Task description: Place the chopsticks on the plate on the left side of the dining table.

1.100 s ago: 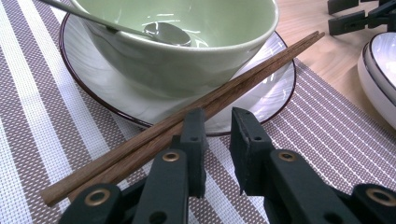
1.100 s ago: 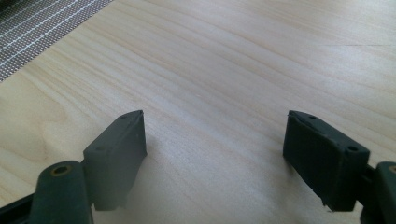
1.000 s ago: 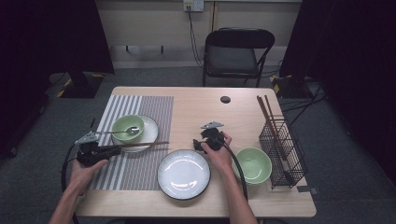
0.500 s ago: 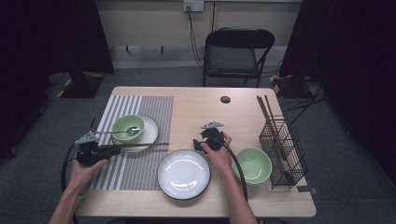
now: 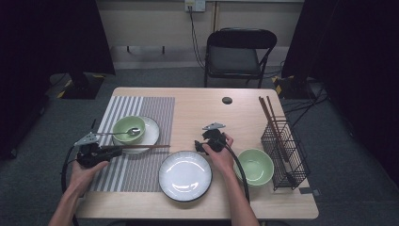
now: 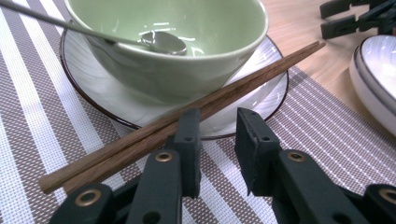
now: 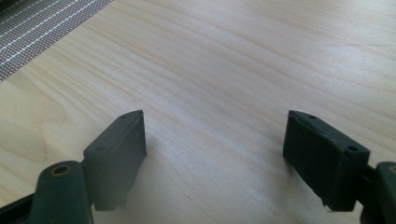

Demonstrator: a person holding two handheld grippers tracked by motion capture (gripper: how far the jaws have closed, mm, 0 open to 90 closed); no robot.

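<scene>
Both claws gape: left claw [image 6: 217, 140] beside round wooden chopsticks [image 6: 187, 114], right claw [image 7: 215, 158] empty.

No writing, label, brand, number or sign can be read anywhere here: nothing legible on the bowls, the plates, the striped mat or the claws.
</scene>
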